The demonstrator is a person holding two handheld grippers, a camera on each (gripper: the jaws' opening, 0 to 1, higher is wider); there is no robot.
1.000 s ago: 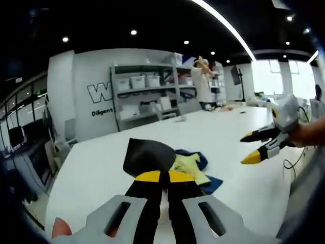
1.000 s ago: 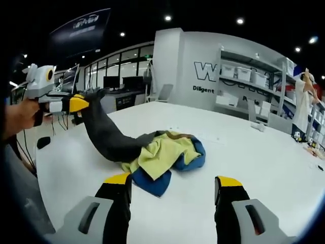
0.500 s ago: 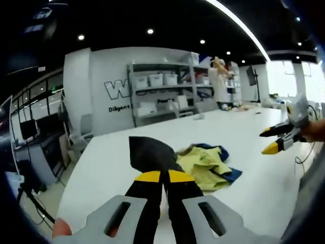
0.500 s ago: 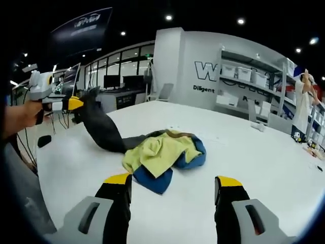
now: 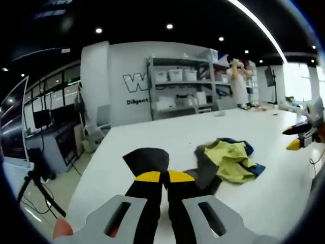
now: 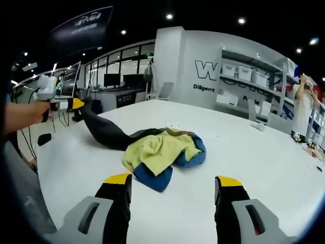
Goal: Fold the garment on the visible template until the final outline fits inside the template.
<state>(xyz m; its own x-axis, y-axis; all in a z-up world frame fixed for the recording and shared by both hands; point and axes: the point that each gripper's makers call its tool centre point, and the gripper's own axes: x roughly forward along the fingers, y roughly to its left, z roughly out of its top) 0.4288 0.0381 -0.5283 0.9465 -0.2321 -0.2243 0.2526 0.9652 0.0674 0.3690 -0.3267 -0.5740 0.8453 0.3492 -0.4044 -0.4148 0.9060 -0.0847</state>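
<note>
Dark cloth of the garment (image 6: 152,150) is pinched in the closed left hand-held gripper (image 5: 160,176); right hand-held gripper (image 6: 172,180) gapes wide, empty.

Bare white table (image 6: 264,162) surrounds the crumpled garment (image 6: 157,152); shelving (image 6: 254,86) stands well apart.

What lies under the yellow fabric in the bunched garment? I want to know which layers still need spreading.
Blue fabric shows beneath the yellow fabric, poking out at its front and right edges. The dark sleeve runs off to the left gripper, which pinches it. Whatever lies deeper is covered.
</note>
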